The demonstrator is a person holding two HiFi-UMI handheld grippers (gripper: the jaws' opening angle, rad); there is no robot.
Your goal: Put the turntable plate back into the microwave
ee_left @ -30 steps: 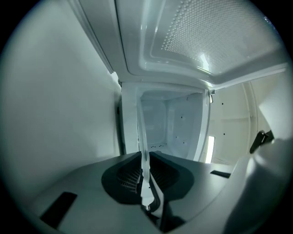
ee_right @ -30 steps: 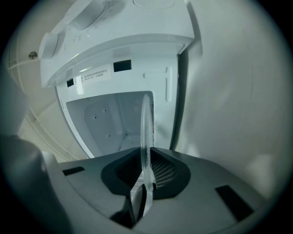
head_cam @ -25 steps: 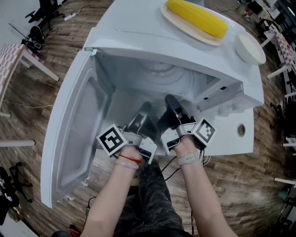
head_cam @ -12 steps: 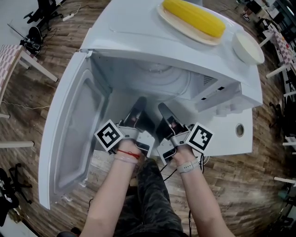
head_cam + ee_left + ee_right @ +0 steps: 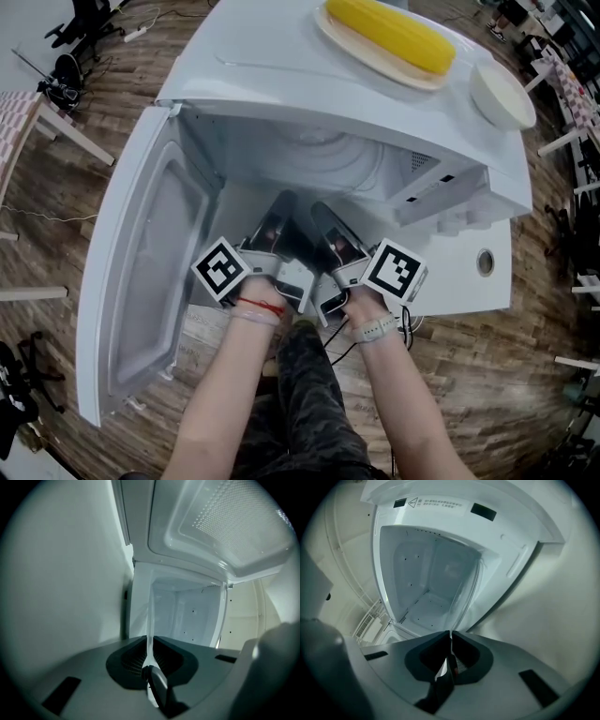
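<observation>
The white microwave (image 5: 281, 66) stands with its door (image 5: 150, 272) swung wide to the left. Both grippers reach into its cavity (image 5: 281, 159) side by side. My left gripper (image 5: 279, 208) and right gripper (image 5: 321, 217) are each shut on the clear glass turntable plate. The plate shows edge-on as a thin pale strip (image 5: 151, 620) running up from the left gripper (image 5: 150, 641), and as a curved clear rim (image 5: 466, 602) rising from the right gripper (image 5: 450, 637). In the head view the glass is too clear to make out.
On top of the microwave lie a plate with a cob of corn (image 5: 389, 33) and a white bowl (image 5: 502, 94). The control panel (image 5: 483, 262) is at the right of the opening. Wooden floor surrounds it, with a small table (image 5: 37, 108) at the far left.
The right gripper has shifted left, closer to the left gripper. The left gripper's tip has edged slightly left. Both stay shut on the plate.
</observation>
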